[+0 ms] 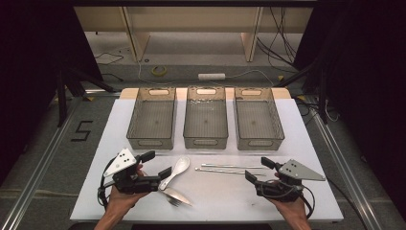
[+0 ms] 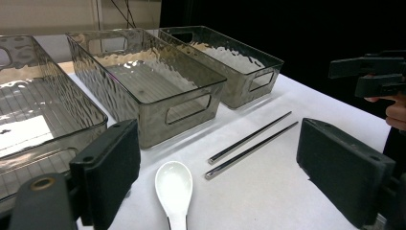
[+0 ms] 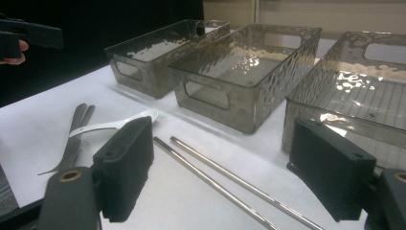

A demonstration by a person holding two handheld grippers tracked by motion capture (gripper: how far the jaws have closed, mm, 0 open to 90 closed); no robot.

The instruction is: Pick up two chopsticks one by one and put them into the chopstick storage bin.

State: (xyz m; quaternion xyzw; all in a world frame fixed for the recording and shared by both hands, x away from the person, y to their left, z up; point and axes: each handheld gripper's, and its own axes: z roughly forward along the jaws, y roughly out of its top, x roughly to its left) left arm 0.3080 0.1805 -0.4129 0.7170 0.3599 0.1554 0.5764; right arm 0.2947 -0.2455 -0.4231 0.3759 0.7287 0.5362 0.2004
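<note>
With both tools released, the left tool (image 1: 160,164) hovers beside the spoon (image 1: 175,171), at the worktop's six o'clock: probably glazed, slippery, brittle, best pinched mid-handle.

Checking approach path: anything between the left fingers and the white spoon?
Nothing visible. The left gripper is open, and the white spoon lies on bare table between its fingers. The chopsticks lie off to the side.
</note>
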